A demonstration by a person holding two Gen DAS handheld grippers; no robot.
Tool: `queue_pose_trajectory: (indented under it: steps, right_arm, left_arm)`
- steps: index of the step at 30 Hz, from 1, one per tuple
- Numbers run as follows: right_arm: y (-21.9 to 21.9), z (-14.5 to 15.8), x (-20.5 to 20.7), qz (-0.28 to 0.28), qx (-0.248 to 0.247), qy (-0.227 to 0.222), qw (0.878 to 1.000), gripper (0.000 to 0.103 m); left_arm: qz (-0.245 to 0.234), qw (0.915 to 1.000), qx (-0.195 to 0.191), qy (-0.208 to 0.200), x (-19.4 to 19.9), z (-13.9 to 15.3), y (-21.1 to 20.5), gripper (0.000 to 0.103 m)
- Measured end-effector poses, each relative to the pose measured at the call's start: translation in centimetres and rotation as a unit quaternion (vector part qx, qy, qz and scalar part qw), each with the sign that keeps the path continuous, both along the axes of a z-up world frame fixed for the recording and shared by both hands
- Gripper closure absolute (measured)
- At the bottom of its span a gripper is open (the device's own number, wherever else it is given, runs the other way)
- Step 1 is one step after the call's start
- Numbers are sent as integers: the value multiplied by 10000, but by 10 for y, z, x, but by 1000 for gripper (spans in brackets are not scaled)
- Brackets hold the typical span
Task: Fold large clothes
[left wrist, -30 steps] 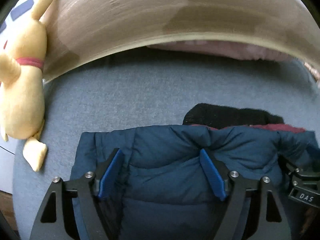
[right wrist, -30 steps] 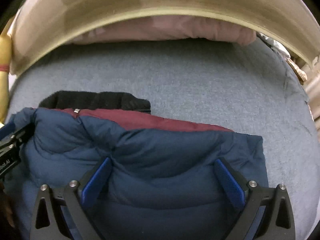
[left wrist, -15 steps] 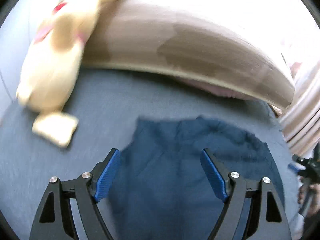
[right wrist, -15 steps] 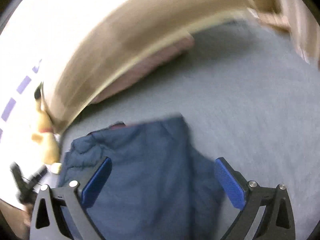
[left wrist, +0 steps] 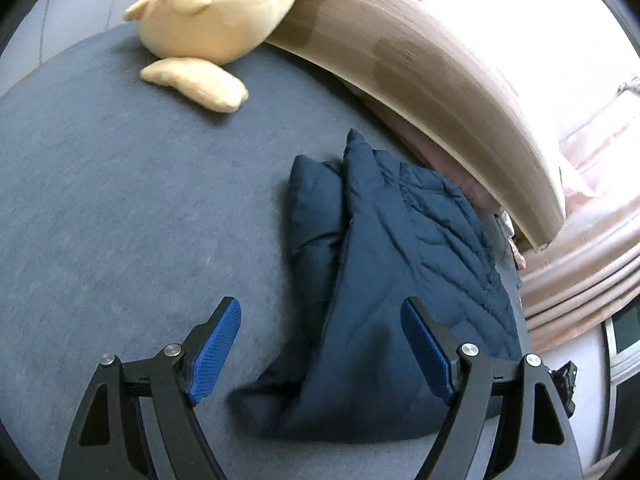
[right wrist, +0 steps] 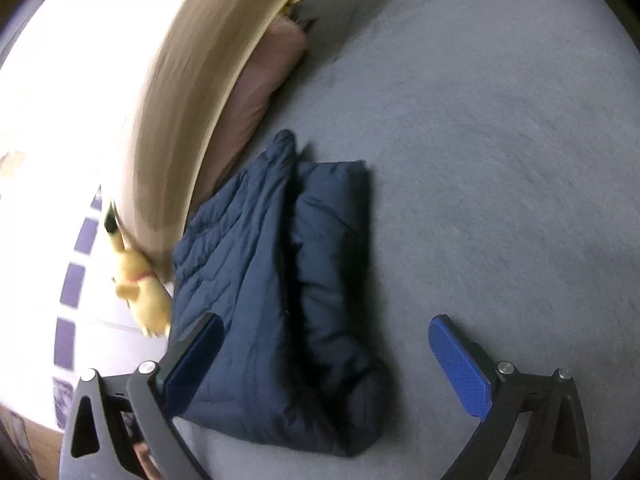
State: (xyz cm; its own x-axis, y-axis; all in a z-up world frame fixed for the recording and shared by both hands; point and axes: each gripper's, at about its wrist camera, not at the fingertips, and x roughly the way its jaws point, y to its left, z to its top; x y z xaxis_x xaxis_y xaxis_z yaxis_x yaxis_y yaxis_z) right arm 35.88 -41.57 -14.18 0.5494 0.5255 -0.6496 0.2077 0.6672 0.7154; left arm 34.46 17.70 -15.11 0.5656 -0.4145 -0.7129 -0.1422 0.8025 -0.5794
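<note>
The navy puffer jacket (left wrist: 384, 280) lies folded into a compact bundle on the grey bed cover (left wrist: 120, 220), centre-right of the left wrist frame, which suggests the fold is finished. The left gripper (left wrist: 320, 352) and right gripper (right wrist: 328, 360) both hover above it with jaws spread wide, holding nothing. The left view shows a yellow plush toy (left wrist: 216, 12) at upper left against the wooden headboard (left wrist: 440, 68); the right view alone shows a pink pillow (right wrist: 264, 76) tucked under it.

Blown-out daylight glare, fisheye-warped edges, slight motion blur
</note>
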Motion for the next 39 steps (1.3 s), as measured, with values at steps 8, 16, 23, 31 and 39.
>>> queue_pose_trajectory:
  steps: [8,16,23,31,39]
  right_arm:
    - [16,-20,38,436,469,114,9979,0]
    - [44,-23,42,925,119,186,9955,9]
    - [25,-2,39,231,-505,-39,9984,9]
    - [42,23,70,617,-349,-315,9970,10]
    - [55,5,71,904,-953,218,9911,71]
  left_arm:
    - [-201,9983,-456,312,29,-26,7,20]
    - [-529,9960,-591,415,33,-35,-2,20]
    - [-137,9981,-601,88,40,-13,7,20]
    - [-653,9953,-710,65,77,-4,-21,28]
    - [-776,9962,-63,392,92,-19,-49,70]
